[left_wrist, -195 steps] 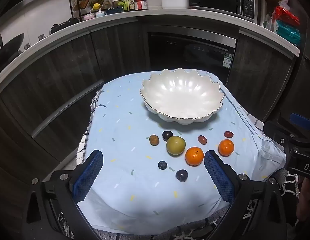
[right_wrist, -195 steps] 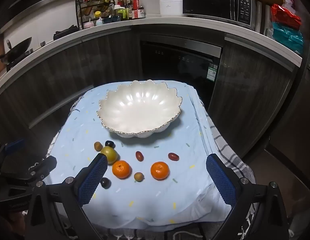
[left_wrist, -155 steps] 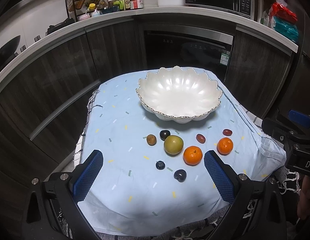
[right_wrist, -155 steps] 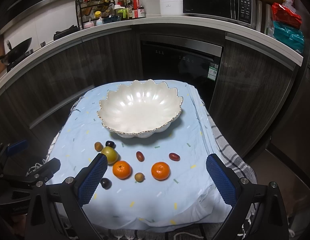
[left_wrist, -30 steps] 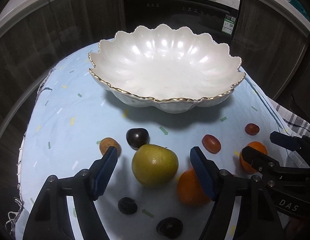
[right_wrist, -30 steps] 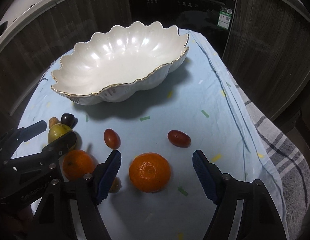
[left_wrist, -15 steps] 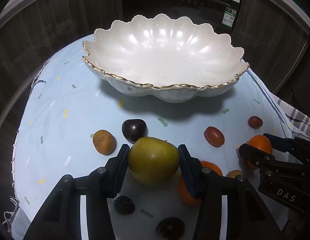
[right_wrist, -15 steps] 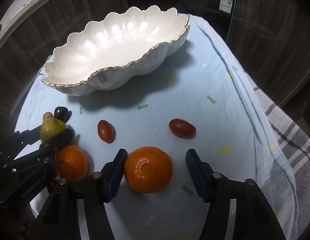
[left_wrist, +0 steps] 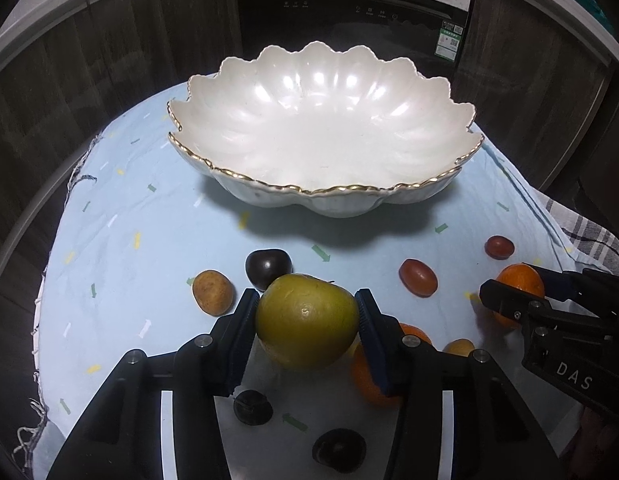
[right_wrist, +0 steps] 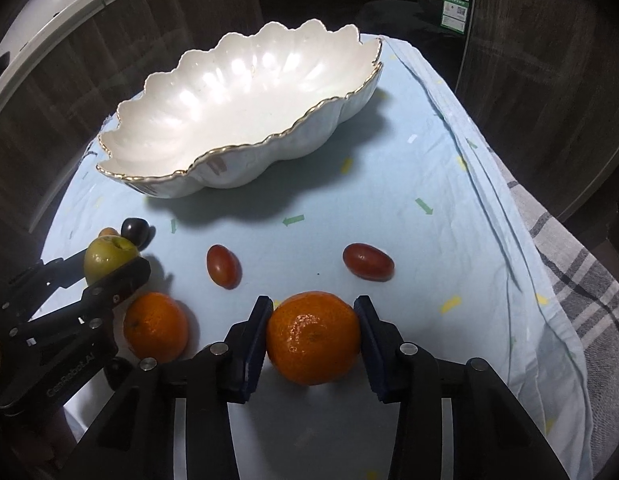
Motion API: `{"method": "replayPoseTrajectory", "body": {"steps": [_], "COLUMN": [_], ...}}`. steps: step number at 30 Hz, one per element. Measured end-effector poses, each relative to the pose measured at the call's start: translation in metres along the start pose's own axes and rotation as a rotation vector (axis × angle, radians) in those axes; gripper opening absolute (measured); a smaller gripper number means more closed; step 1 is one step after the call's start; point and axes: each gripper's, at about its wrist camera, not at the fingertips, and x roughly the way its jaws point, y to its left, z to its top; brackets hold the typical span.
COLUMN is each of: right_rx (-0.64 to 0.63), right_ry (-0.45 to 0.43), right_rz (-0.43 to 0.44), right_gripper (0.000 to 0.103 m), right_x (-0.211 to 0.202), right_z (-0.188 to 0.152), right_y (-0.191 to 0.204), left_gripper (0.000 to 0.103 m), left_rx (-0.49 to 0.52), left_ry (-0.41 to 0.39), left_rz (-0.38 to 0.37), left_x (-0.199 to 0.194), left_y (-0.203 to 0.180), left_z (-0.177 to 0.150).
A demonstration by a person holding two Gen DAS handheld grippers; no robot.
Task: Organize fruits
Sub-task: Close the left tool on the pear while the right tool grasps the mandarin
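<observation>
Left wrist view: the left claw (left_wrist: 306,322) has just closed, and its pads now press both sides of the green apple (left_wrist: 306,320). The apple sits on the tabletop cloth (left_wrist: 109,240), with the empty white bowl (left_wrist: 321,184) at 12 o'clock. A dark plum (left_wrist: 268,266) touches the apple at 11 o'clock, so I'd lift straight up before swinging forward.

Right wrist view: the right claw (right_wrist: 313,338) has just been closing and now pinches the orange mandarin (right_wrist: 313,338), with the bowl at 11 o'clock. Raise each fruit clear of the gold rim, then release low over the bowl's middle.
</observation>
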Motion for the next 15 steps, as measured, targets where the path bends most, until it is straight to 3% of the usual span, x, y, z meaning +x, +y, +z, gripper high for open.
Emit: {"method": "replayPoseTrajectory", "body": {"steps": [15], "right_rx": [-0.041], "right_ry": [-0.092], "right_rz": [-0.002], "right_gripper": [0.043], "right_x": [-0.035], "right_z": [0.012], "right_y": [0.009], "left_gripper": [0.048], "left_rx": [-0.027], "left_ry": [-0.052], "left_rz": [-0.001], "left_x": [-0.032], "left_y": [0.011], "left_z": [0.012]}}
